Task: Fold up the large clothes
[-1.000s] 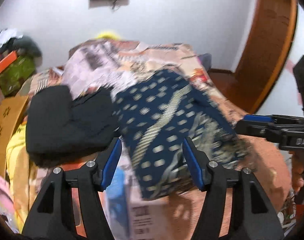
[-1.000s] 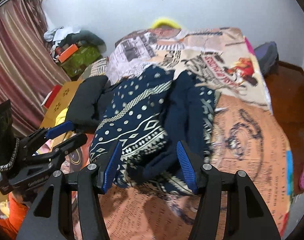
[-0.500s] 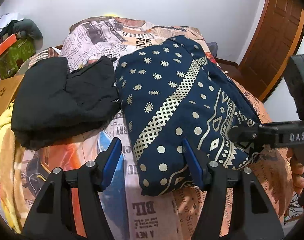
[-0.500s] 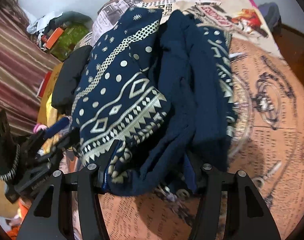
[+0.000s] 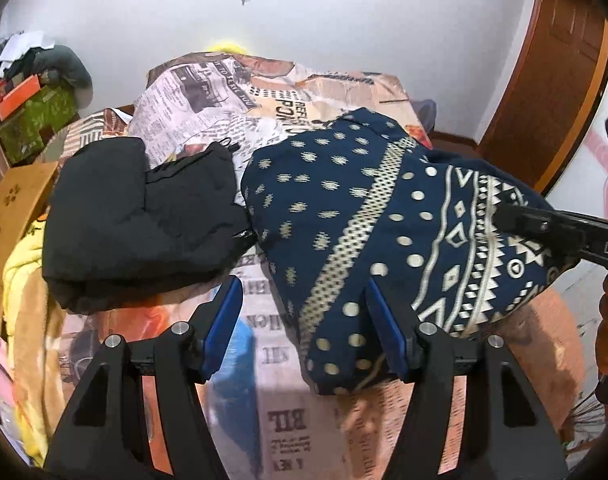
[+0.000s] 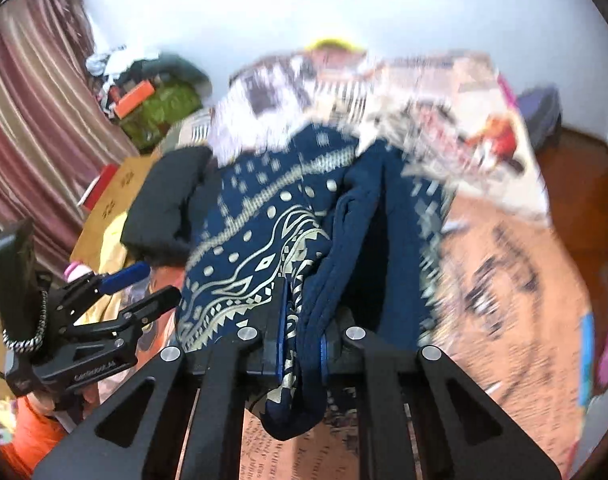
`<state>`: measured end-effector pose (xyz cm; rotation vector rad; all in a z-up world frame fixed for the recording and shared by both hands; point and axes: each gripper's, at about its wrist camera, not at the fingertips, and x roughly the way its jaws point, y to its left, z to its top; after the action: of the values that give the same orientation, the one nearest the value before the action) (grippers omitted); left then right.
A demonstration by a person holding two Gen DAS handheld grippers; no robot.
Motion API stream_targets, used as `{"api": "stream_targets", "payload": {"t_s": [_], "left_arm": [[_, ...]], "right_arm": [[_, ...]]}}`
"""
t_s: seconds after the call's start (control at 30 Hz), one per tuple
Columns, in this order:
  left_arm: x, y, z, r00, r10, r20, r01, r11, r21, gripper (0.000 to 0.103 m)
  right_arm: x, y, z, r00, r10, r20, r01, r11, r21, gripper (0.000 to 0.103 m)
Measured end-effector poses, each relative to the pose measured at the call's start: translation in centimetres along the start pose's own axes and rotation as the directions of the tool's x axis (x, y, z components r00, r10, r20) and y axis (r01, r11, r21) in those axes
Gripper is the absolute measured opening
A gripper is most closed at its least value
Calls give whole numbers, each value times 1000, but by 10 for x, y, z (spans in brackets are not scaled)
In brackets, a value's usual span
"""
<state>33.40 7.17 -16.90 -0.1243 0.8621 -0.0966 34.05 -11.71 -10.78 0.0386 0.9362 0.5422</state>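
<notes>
A navy garment with a cream dot and zigzag print [image 5: 368, 216] lies bunched on the bed. My right gripper [image 6: 301, 340] is shut on the garment's [image 6: 263, 240] near edge and lifts it; it enters the left wrist view from the right [image 5: 544, 228]. My left gripper [image 5: 304, 328] is open and empty, low at the garment's near left corner, its right finger [image 5: 388, 328] against the cloth. It shows at the left of the right wrist view [image 6: 143, 288].
A folded black garment [image 5: 139, 216] lies left of the navy one. The bed has a newspaper-print sheet [image 5: 231, 92]. Cardboard boxes [image 5: 11, 216], yellow cloth and clutter line the left side. A wooden door [image 5: 552, 80] stands at the right.
My right gripper has closed on the navy garment's near edge and pulled it up. My left gripper stayed open and shifted slightly toward the garment's corner.
</notes>
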Motion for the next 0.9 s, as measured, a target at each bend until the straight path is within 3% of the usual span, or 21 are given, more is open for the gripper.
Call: {"api": "stream_targets", "payload": {"t_s": [0.23,0.43,0.67,0.73,0.8,0.9], "left_arm": [[31,-20,-18,997,-20,-80,23,999,37,66],[45,-16,-34,992,-57,-117,55,998,-18,73],[40,-12,-27,992,-52,-117,50,998,-23,72],[36,-9,-21,992,-64,-111,61,998,-32,72],[31,-4,-14,992,-87,-91,82,995,-51,72],[27,7,0,992,-108,-61,102,991,-84,72]], "right_arm": [[34,-47,-31,992,-2,-128,12,997,78,11],[35,-58,-40,989,11,-144,-2,998,59,12],[23,-32,-20,988,-89,-130,85,996,-38,27],[19,-25,-11,991,-89,-99,85,995,-46,35],[17,-24,-4,994,-87,-68,84,996,-42,50],[20,-22,7,995,-96,-30,95,995,-25,59]]}}
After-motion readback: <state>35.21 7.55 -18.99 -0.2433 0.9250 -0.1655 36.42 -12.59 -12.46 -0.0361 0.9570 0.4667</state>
